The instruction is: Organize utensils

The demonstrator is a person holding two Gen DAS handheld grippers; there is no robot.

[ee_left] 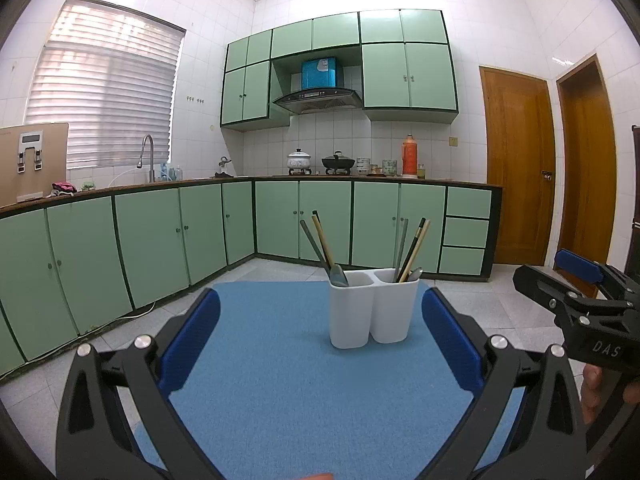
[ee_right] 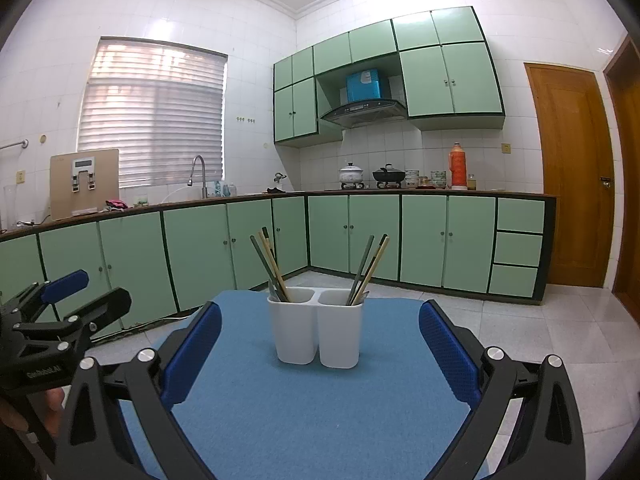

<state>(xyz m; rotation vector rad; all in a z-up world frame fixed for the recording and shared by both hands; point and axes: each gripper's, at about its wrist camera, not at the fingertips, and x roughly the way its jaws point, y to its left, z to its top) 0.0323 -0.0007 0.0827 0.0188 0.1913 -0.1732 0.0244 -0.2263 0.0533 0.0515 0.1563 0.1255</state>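
Observation:
A white two-compartment utensil holder (ee_left: 372, 308) (ee_right: 318, 330) stands on the blue mat (ee_left: 272, 380) (ee_right: 304, 412). Its left compartment holds chopsticks and a grey spoon (ee_left: 320, 246) (ee_right: 270, 268). Its right compartment holds chopsticks and a spoon (ee_left: 412, 250) (ee_right: 366, 270). My left gripper (ee_left: 320, 344) is open and empty, held back from the holder. My right gripper (ee_right: 320, 348) is open and empty, also short of the holder. Each gripper shows in the other's view: the right one at the right edge (ee_left: 576, 292), the left one at the left edge (ee_right: 64, 308).
The mat covers a small table with tiled floor (ee_right: 540, 332) around it. Green kitchen cabinets (ee_left: 160, 236) and a counter with a sink, pots and a red thermos (ee_right: 458, 170) run along the far walls. Wooden doors (ee_left: 520, 168) stand at the right.

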